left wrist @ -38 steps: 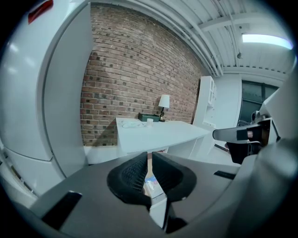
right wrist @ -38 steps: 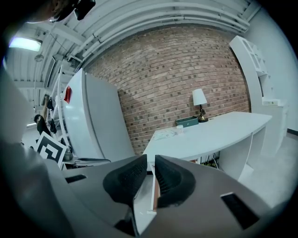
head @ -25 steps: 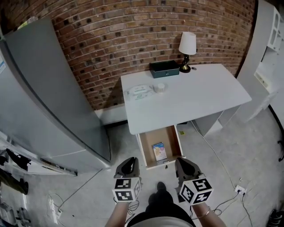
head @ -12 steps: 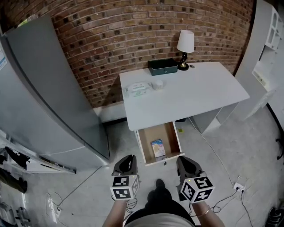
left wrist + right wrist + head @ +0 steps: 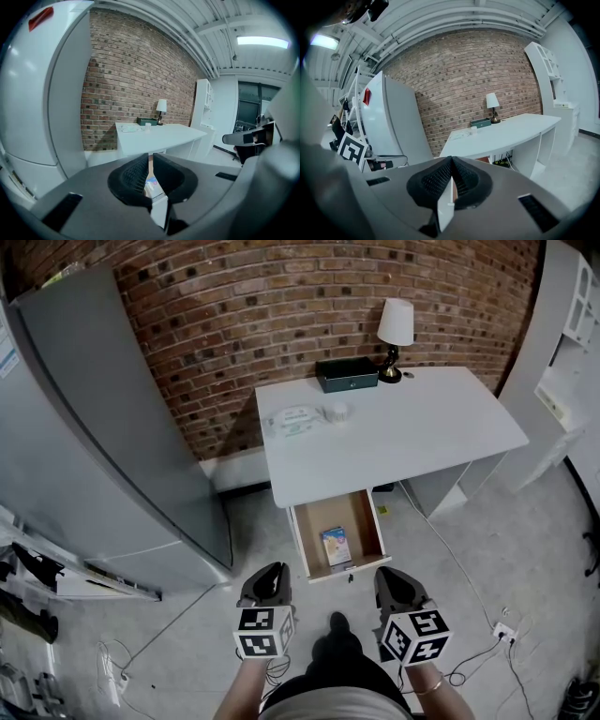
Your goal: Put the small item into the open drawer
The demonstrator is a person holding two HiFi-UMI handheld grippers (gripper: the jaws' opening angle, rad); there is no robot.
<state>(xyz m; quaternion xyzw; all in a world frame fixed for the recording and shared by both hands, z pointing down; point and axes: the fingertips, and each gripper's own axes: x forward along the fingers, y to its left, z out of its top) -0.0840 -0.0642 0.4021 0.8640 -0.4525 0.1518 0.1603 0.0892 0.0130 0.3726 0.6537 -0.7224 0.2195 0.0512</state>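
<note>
The open wooden drawer [image 5: 298,538] juts from under the white desk [image 5: 403,442]. Flat on its bottom lies a small blue-and-white item [image 5: 336,546]. Both grippers hang close to the person's body, just short of the drawer front and apart from it. My left gripper [image 5: 272,570] is below the drawer's left corner. Its pads [image 5: 133,173] are drawn together to a thin slit with nothing held, and the item [image 5: 150,185] shows through that slit. My right gripper [image 5: 386,574] [image 5: 452,164] is below the right corner, shut and empty.
On the desk stand a lamp [image 5: 395,326], a dark box [image 5: 346,375], a flat packet [image 5: 293,418] and a small white cup [image 5: 336,412]. A grey fridge [image 5: 103,427] rises at the left, and white shelving [image 5: 572,352] at the right. Cables [image 5: 469,652] trail on the floor.
The desk and drawer have shifted slightly up in the head view. Both grippers stay closed near the body, and the item stays in the drawer.
</note>
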